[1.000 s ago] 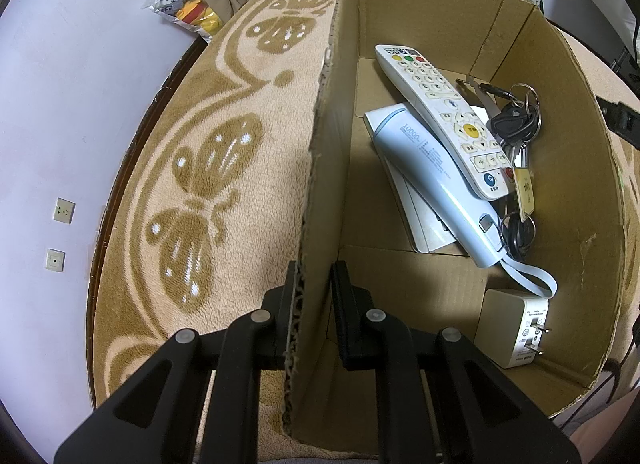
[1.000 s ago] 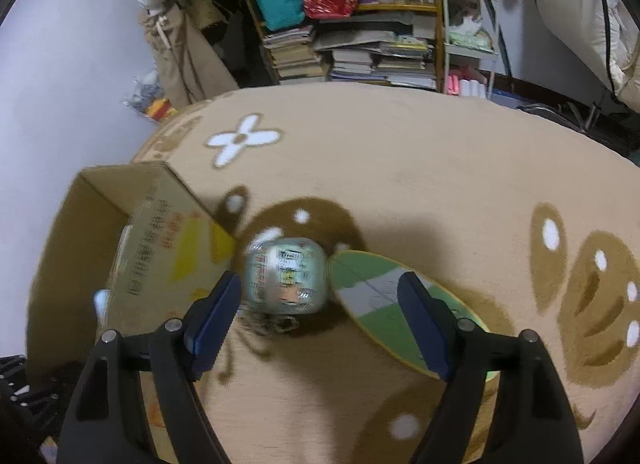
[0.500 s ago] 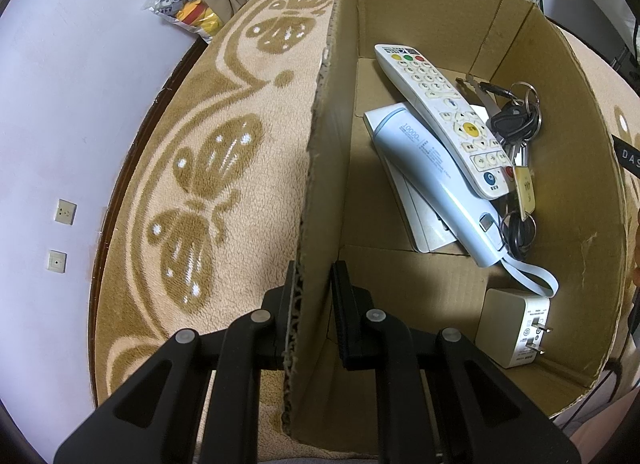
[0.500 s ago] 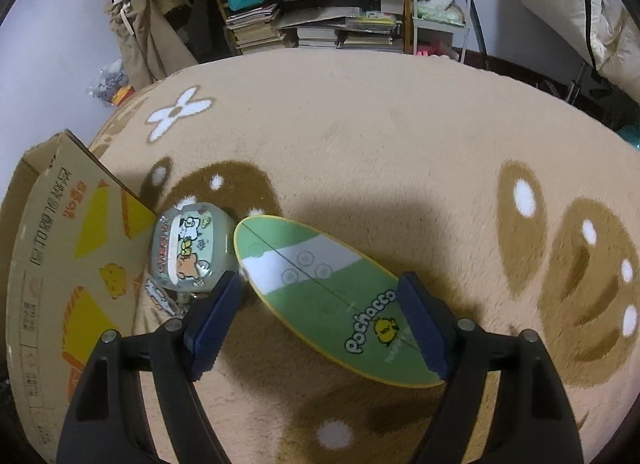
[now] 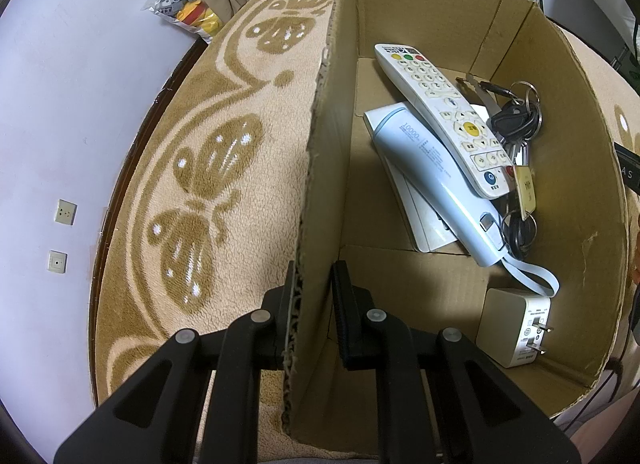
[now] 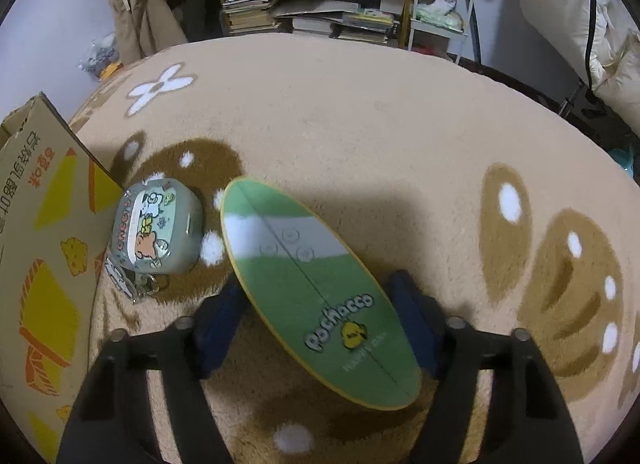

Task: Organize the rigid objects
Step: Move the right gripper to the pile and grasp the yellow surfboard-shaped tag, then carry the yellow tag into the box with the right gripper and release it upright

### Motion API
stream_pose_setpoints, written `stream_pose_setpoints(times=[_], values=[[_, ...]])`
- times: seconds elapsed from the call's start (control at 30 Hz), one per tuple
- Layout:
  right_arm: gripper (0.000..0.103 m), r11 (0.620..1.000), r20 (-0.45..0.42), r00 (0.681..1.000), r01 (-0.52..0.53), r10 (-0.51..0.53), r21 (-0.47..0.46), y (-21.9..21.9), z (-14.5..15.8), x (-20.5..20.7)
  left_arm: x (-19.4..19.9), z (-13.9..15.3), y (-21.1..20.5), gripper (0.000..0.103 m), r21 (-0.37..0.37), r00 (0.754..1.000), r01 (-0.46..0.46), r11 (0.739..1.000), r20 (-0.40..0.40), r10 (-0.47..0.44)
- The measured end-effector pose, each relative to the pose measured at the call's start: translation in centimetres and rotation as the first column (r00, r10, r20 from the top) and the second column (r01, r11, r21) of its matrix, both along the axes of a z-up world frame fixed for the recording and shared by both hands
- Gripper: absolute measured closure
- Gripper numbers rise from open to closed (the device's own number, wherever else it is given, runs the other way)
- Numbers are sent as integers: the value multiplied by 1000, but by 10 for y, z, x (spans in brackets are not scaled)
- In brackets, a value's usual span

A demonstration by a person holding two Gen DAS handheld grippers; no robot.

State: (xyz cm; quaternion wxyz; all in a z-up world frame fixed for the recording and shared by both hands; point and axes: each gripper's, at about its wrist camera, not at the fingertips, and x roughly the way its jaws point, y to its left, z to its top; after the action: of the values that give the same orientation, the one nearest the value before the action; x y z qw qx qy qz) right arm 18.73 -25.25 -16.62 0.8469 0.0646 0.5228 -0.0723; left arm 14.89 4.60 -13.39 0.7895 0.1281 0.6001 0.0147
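My left gripper (image 5: 316,288) is shut on the near left wall of an open cardboard box (image 5: 320,167). Inside lie a white remote (image 5: 440,115), a light-blue power bank (image 5: 436,179), a bunch of keys (image 5: 516,119) and a white plug adapter (image 5: 514,332). In the right wrist view, my right gripper (image 6: 316,304) stands open around a green oval case marked "pochacco" (image 6: 316,288) on the rug; its blue pads sit at either side of the case. A small grey-green cartoon-printed case (image 6: 158,232) lies left of it, beside the box's outer wall (image 6: 44,248).
A beige rug with brown patterns (image 6: 360,115) covers the floor. Stacked books and a shelf (image 6: 320,11) stand at the far edge, with a white rack (image 6: 440,3) to the right. A plush-toy bag (image 5: 184,11) lies by the purple wall.
My right gripper moved right and down from the cartoon case to straddle the green oval case. The left gripper has kept its hold on the box wall.
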Motion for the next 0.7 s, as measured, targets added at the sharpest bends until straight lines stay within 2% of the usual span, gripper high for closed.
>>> stream_pose_setpoints(times=[0.03,0.1,0.17,0.2,0.47,0.7], values=[[47,1000,5,1000,11,-11,-6,-1,2,-2,0,0,0,89,0,1000,0,1000,0,0],[85,999,12,999,36,-36,-7,-3,4,-6,0,0,0,89,1,1000,0,1000,0,0],[92,999,23,999,44,-44,19,-5,4,-11,0,0,0,89,1,1000,0,1000,0,0],[94,999,26,999,44,-45,14,-5,4,-11,0,0,0,89,1,1000,0,1000,0,0],[94,999,80,996,47,-45,-17,1,19,-22,0,0,0,89,0,1000,-1,1000,-1,1],[94,998,183,983,26,-35,53,17,57,-30,1,-1,1,89,0,1000,-2,1000,-2,2]])
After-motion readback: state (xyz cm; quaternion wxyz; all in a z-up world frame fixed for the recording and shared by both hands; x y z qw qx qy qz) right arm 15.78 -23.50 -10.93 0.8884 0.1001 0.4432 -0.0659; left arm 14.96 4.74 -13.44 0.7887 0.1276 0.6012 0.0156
